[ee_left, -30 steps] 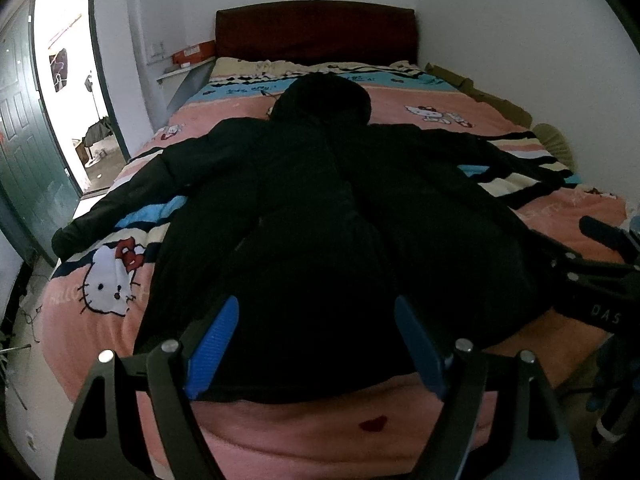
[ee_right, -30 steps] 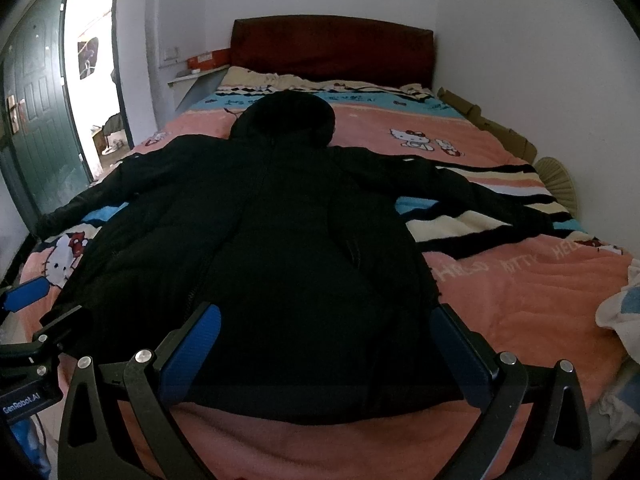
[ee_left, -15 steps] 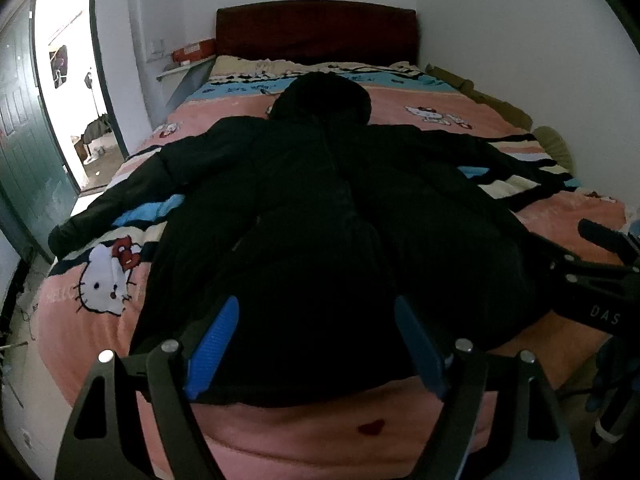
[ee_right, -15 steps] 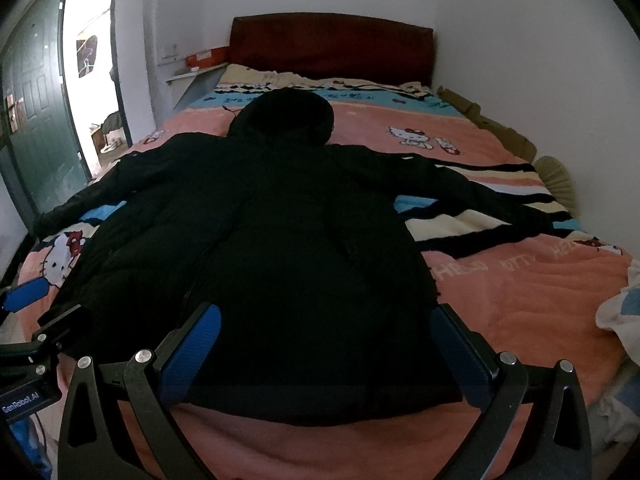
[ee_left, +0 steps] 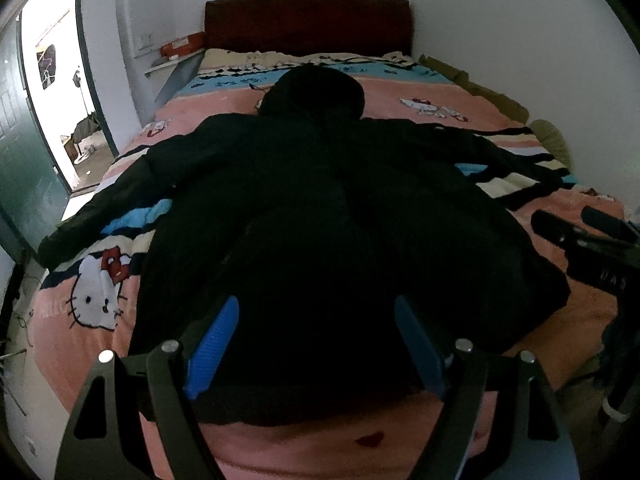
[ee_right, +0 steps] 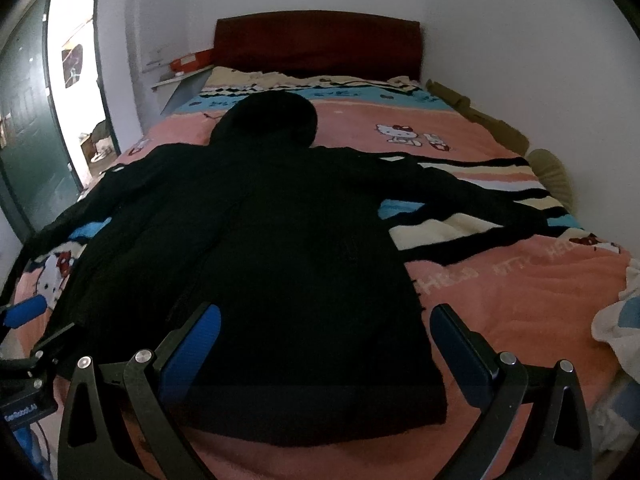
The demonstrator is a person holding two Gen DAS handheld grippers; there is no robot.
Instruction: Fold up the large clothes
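A large black hooded coat [ee_left: 320, 216] lies flat on the bed, hood toward the headboard, both sleeves spread out sideways; it also shows in the right wrist view [ee_right: 260, 248]. My left gripper [ee_left: 316, 320] is open, its blue pads [ee_left: 212, 348] hovering over the coat's hem near the foot of the bed. My right gripper [ee_right: 326, 328] is open over the hem's right part. Each gripper shows in the other's view, the right one at the right edge [ee_left: 588, 240], the left one at the left edge [ee_right: 24, 316].
The bed has a pink Hello Kitty blanket [ee_right: 500, 292] and a dark red headboard [ee_left: 308, 20]. White walls stand behind and to the right. A green door [ee_left: 20, 160] stands open at left. A pale cloth [ee_right: 620, 328] lies at the bed's right edge.
Both grippers have crept slightly forward over the hem. The coat has not moved and both grippers stay open.
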